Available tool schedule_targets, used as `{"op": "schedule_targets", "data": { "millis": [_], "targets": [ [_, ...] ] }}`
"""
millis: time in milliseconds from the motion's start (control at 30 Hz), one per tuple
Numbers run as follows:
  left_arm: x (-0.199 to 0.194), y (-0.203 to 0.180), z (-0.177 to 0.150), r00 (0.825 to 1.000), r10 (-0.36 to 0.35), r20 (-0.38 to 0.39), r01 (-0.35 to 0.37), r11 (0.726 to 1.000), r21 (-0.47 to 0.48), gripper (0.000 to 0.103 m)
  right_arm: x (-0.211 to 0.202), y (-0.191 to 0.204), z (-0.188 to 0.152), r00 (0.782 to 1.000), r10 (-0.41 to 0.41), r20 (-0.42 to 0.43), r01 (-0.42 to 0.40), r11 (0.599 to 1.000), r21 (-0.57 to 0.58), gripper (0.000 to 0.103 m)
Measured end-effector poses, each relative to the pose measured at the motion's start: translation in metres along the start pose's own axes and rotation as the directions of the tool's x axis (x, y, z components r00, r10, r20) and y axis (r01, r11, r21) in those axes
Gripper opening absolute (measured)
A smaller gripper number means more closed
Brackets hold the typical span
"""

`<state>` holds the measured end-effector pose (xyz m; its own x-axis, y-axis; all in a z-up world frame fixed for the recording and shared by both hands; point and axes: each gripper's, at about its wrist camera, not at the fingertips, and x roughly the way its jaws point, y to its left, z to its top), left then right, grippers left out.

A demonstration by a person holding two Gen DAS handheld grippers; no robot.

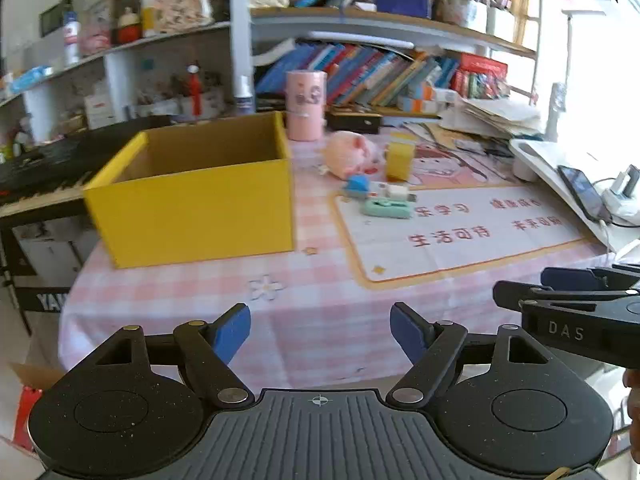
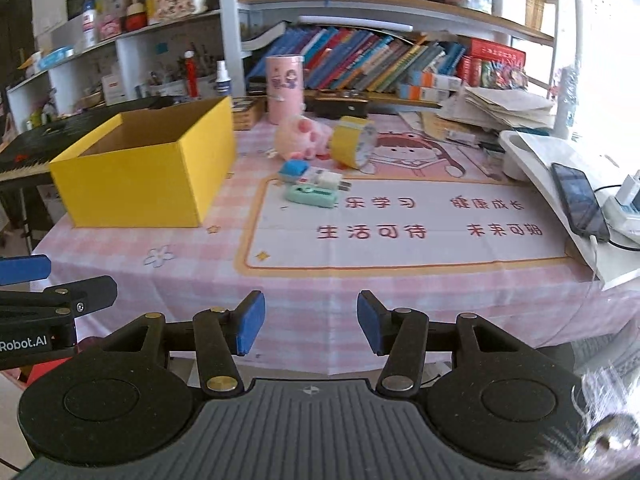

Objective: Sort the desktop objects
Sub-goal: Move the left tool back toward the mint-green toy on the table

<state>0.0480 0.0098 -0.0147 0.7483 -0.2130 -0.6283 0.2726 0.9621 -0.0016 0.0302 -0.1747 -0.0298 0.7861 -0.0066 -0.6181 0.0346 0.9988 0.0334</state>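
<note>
1. Looking over the table (image 2: 360, 304), I see my left gripper (image 1: 320, 334) with its blue pads wide apart and nothing between them. It hangs over the near edge of the pink checked cloth (image 1: 320, 320).
2. My right gripper (image 2: 311, 322) is open too, its pads apart and empty, over the same near edge.
3. The yellow box (image 2: 136, 184) sits on the left part of the table. It is cardboard, square-cornered, bright yellow outside and plain brown inside. Its top is open, and I cannot see its floor.
4. The small things lie in a bunch to the right of the box, well away from both grippers.
5. The pink plush toy (image 2: 304, 136) looks soft and round and lies on its side.
6. The yellow tape roll (image 2: 354, 142) leans just beside the toy. It is a smooth ring.
7. In front of them lies a little blue block (image 2: 294, 170), touching a small white plug (image 2: 326, 179) with a metal end.
8. A mint green case (image 2: 312, 196) lies just in front of those two. It is flat with rounded corners.
9. A tall pink tube (image 2: 285, 88) stands upright behind the toy.
10. A white mat (image 2: 400, 240) with red writing and an orange rim lies flat on the cloth.
11. A dark phone (image 2: 580, 200) rests on a white stand at the right.
</note>
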Motion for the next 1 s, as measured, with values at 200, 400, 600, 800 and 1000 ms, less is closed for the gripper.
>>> {"op": "schedule_targets", "data": {
  "millis": [200,400,600,800,1000],
  "targets": [
    [0.029,-0.031,0.021,0.999,-0.019,-0.026,0.02,0.999,0.045,0.08,0.018,-0.033,0.016,1.0,-0.022,-0.01,0.022,0.999,0.022,0.05],
    [0.067,-0.055,0.041,0.998,-0.038,-0.056,0.039,0.999,0.025,0.08,0.043,-0.067,0.036,0.999,-0.034,-0.023,0.035,0.999,0.025,0.05],
    [0.108,-0.075,0.062,0.998,-0.014,-0.064,0.013,1.0,-0.016,0.08,0.075,-0.103,0.062,0.999,-0.014,-0.029,0.014,1.0,0.014,0.05],
    [0.146,-0.089,0.08,0.998,0.024,-0.062,-0.026,0.999,-0.041,0.08,0.108,-0.126,0.087,0.998,0.041,-0.044,-0.042,0.999,-0.023,0.051],
    [0.188,-0.095,0.096,0.996,0.048,-0.073,-0.051,0.998,-0.04,0.084,0.136,-0.141,0.107,0.995,0.085,-0.056,-0.087,0.996,-0.032,0.052]
  ]
}}
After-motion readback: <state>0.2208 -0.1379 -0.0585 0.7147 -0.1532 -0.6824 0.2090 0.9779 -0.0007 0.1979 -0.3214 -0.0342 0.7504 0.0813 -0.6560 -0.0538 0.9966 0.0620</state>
